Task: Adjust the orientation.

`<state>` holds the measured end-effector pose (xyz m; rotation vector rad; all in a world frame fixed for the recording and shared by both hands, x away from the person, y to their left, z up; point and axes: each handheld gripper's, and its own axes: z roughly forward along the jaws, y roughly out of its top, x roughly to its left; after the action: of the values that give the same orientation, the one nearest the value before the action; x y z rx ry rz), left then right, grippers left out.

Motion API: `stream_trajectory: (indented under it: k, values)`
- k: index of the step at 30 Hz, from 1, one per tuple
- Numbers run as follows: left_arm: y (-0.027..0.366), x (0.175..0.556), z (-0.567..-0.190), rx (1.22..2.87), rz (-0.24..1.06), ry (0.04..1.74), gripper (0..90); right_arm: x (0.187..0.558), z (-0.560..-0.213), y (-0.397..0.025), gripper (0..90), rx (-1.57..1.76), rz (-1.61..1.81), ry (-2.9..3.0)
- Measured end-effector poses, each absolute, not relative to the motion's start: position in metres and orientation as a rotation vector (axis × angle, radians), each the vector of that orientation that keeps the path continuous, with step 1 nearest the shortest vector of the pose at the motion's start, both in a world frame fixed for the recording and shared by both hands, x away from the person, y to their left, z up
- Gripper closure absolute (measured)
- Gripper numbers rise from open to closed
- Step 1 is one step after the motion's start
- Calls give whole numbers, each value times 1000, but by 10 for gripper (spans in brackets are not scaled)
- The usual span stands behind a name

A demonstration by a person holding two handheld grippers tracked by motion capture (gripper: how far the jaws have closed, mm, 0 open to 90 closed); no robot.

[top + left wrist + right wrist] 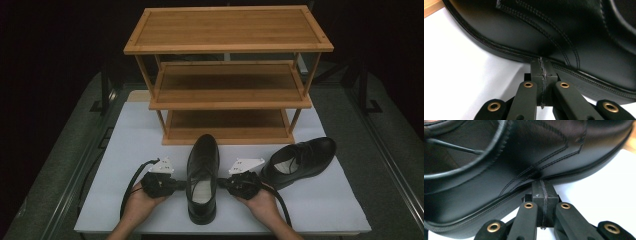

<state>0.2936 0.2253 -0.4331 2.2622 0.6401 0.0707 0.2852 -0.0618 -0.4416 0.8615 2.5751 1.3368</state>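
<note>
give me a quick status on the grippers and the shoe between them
Left gripper and right gripper both shut, tips pressed to the sides of the near shoe. Shoe upright, toe toward rack. Second shoe off right, clear.

Closed jaws pressed to a black shoe's side

The left gripper is seen with its jaws brought together, their tips touching the black leather shoe at the welt; the white table surface is seen below, a wooden edge at upper left.

Black tool links carry brass rivets and trailing cables.
</note>
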Motion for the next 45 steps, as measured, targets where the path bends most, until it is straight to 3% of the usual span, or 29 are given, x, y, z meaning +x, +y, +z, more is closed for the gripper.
stream_trajectory:
  k: [19, 45]
  values:
    - [215, 288, -430, 2282, 124, 620, 900, 270, -444, -59, 899, 839, 1327, 2625]
    - [201, 280, -430, 2284, 76, 581, 900, 263, -442, -75, 899, 850, 1296, 2623]
